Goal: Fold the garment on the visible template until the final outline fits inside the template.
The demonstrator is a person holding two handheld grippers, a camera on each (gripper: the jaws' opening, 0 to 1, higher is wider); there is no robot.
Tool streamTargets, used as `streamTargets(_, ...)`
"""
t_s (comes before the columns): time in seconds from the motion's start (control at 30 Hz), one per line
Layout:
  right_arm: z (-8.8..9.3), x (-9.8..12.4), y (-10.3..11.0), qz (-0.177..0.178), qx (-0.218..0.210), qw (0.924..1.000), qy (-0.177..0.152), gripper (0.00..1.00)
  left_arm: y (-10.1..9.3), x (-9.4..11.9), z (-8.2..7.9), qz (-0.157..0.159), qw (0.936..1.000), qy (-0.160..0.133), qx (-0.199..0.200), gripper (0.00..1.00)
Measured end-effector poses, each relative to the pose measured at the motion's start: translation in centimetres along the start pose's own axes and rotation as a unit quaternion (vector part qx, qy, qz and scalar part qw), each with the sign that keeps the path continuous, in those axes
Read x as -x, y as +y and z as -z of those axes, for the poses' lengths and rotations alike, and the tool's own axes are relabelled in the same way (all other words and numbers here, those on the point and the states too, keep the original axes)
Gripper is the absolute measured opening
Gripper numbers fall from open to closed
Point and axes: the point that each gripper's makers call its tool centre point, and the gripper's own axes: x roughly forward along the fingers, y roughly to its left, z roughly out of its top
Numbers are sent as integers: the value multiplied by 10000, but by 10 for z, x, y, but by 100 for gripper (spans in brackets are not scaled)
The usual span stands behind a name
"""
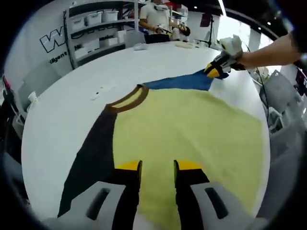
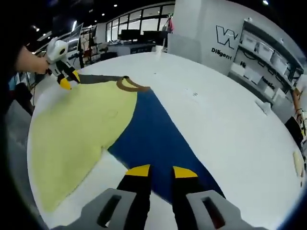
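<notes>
White table (image 1: 62, 110) bore the shirt (image 1: 192, 139) flat, its blue sleeve (image 2: 158, 139) running to twelve o'clock from the open right gripper (image 2: 160, 171), the left gripper (image 1: 157, 165) open over the yellow body.

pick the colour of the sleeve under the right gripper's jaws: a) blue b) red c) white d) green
a, since in the right gripper view the right gripper has its jaws parted over the blue sleeve of the garment, beside the yellow body panel and below the brown collar.
</notes>
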Motion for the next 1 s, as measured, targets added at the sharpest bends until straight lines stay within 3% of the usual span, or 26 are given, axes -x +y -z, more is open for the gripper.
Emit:
streamTargets(0.23,21,27,1,194,-268,9994,-106,13,-37,6,6,211,9996,-206,-8,41)
streamTargets(0.4,40,46,-4,404,-514,9976,-208,15,-60,1,17,309,9993,-197,-27,46)
streamTargets(0.63,64,68,-19,691,-804,9942,-160,16,-88,-18,3,581,9972,-280,-368,50)
streamTargets(0.83,76,71,-40,949,-933,9911,-44,17,-106,-38,-4,806,9938,-199,-746,53)
streamTargets(1.0,81,75,-57,1225,-1106,9863,-5,16,-114,-45,-8,863,9927,-201,-815,55)
